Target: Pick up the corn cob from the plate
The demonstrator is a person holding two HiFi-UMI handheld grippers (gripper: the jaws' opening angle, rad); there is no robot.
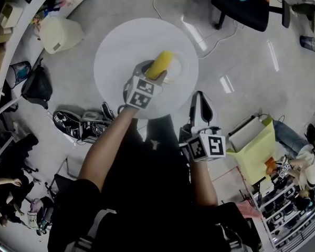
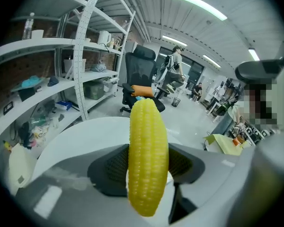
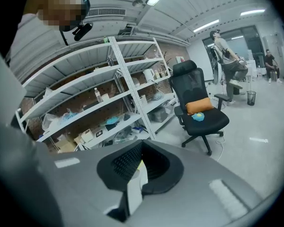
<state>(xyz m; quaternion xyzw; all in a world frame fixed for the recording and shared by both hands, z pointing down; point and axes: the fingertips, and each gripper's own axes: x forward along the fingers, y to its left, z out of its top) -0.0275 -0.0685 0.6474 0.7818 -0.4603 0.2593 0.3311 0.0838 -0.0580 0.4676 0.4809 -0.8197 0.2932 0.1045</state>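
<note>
Here, nearest the body, the right gripper (image 3: 141,167) is hanging with its jaws seemingly closed on nothing; farther out, the left gripper (image 2: 149,163) is clamping the yellow corn cob (image 2: 148,155), holding it over the white plate (image 1: 180,67) on the round white table (image 1: 115,62)

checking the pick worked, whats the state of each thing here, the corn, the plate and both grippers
corn cob: gripped across its middle, appears held clear above the plate
left gripper: shut on the corn cob
right gripper: shut, nothing between its jaws, away from the table
plate: flat on the round table, bare where it shows
</note>
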